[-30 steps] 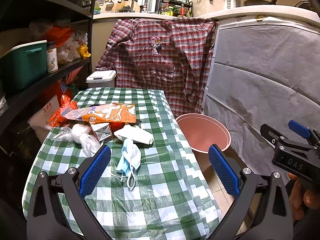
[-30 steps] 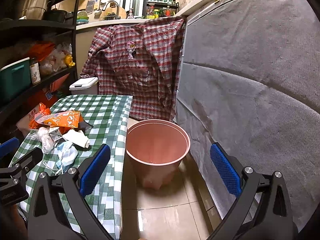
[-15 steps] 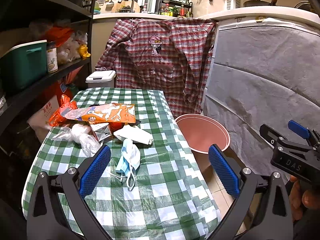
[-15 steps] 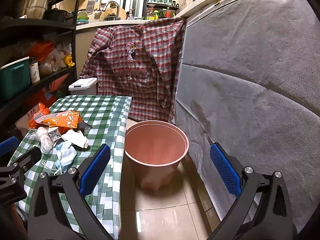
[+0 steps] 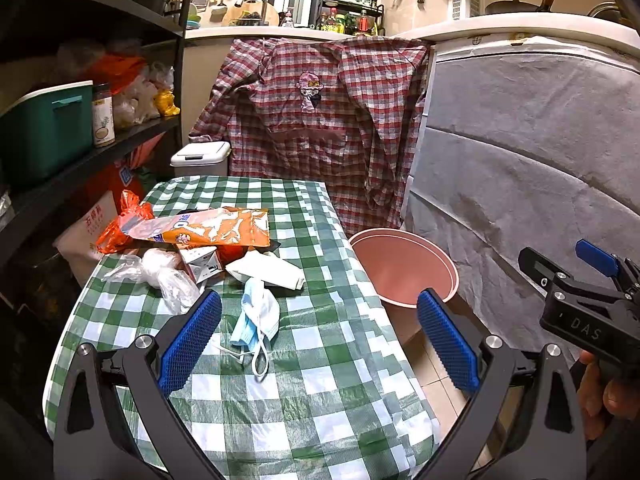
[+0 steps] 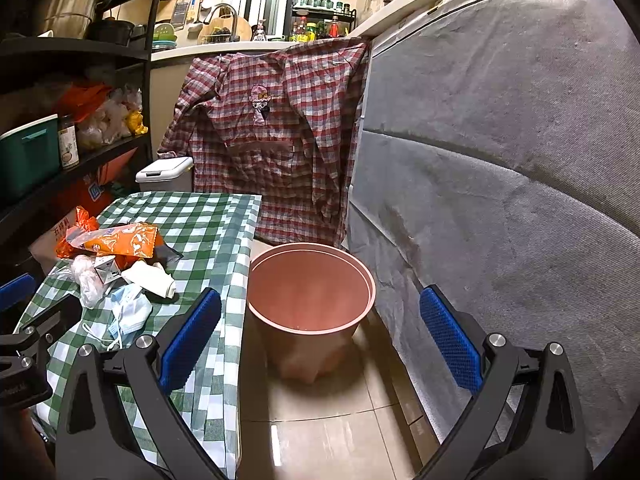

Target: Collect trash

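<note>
Trash lies on the green checked table: an orange snack bag, a small white carton, crumpled clear plastic, a white folded wrapper and a blue face mask. A pink bin stands on the floor right of the table; it fills the middle of the right wrist view. My left gripper is open and empty above the table's near part, just behind the mask. My right gripper is open and empty, before the bin.
A black shelf rack with a teal box stands left of the table. A plaid shirt hangs behind. A grey covered surface walls the right side. A white lidded bin stands behind the table.
Both views have shifted only slightly; the right gripper has drifted a little back from the bin. Both grippers stay open and empty.
</note>
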Demonstrator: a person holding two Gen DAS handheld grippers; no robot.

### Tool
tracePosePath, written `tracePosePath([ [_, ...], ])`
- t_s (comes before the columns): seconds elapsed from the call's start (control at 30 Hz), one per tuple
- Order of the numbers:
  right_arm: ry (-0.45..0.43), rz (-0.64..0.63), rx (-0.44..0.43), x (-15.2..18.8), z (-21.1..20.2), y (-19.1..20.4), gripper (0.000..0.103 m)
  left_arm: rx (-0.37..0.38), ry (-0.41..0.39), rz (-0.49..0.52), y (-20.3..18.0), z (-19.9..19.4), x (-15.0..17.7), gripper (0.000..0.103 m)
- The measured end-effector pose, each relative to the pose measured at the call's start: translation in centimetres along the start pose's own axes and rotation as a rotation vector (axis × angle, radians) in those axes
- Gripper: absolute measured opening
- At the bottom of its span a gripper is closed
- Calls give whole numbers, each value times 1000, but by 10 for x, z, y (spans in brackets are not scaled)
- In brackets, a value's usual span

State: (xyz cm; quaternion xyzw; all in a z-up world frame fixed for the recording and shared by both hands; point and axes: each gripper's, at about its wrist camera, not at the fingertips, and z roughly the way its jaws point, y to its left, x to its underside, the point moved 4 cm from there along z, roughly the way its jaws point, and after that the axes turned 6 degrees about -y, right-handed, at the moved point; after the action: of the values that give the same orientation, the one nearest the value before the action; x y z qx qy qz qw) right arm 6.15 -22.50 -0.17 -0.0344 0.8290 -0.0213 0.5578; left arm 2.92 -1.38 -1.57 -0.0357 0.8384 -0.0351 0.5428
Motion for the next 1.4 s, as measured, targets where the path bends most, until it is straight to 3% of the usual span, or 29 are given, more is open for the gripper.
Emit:
tracePosePath([
  [0.53, 0, 0, -1, 1, -2, 2, 97, 1, 0, -2, 2, 0, 1, 95],
  [0.7, -4, 2, 8, 1, -2, 3, 86, 7, 0, 0, 0, 0, 0, 93],
  [0.8, -12, 22, 16, -1, -3, -2, 75, 17, -2, 13, -6, -3, -3, 88],
  [0.97, -60, 60, 2, -15, -10, 0, 61, 38, 0, 11, -3, -5, -17, 69],
  [1.27, -121, 23, -191, -77, -15, 48, 39, 76, -63, 76, 33, -1, -102, 31],
  [1.4, -128, 17, -334, -109, -3, 78, 23, 94, -112, 139, 58, 15, -146, 25],
])
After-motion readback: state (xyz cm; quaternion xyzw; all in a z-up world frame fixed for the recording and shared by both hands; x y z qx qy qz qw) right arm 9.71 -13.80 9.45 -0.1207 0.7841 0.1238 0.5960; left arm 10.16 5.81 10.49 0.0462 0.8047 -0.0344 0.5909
